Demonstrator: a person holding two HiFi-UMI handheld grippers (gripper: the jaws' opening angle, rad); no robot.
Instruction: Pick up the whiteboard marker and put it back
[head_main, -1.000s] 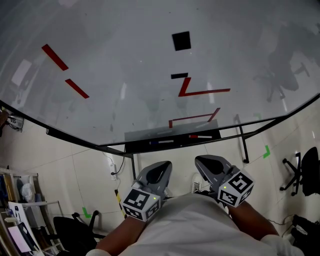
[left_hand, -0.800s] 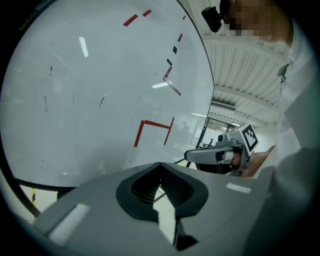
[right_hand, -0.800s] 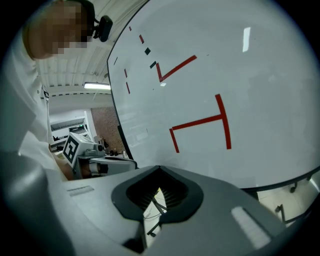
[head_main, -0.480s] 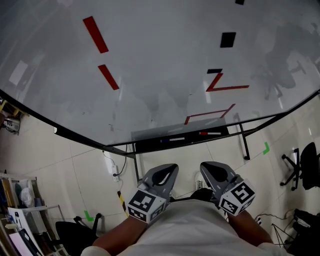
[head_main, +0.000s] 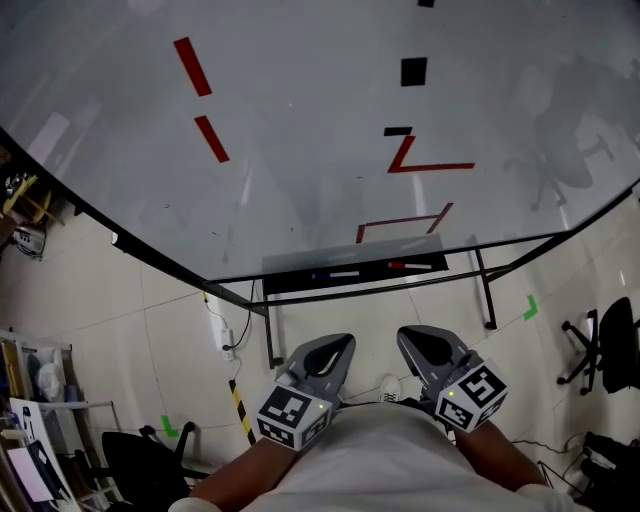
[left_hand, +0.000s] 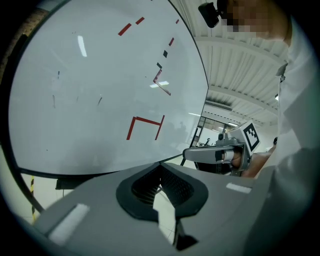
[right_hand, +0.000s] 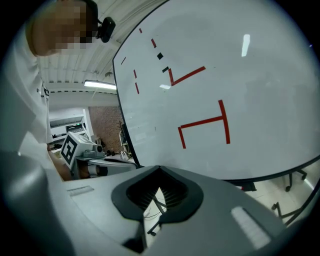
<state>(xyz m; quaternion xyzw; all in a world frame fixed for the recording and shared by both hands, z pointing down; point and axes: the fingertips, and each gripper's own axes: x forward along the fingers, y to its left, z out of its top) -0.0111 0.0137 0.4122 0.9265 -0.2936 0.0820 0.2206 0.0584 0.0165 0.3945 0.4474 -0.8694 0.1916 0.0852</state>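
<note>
we hold the left gripper (head_main: 335, 346) and the right gripper (head_main: 413, 336) low and close to our body, side by side and apart from each other, both aimed toward the whiteboard (head_main: 300, 150). each gripper's own view shows its two jaws pressed together at the tips with nothing pinched between them. two whiteboard markers lie flat, end to end, on the dark tray (head_main: 285, 284) under the board's lower edge: the red-capped marker (head_main: 405, 266) toward the right and the blue-capped marker (head_main: 335, 274) toward the left. both are well apart from our grippers. the board carries red tape strips and a black square (head_main: 413, 71). an office chair (head_main: 610, 345) stands on the tiled floor at our right.
</note>
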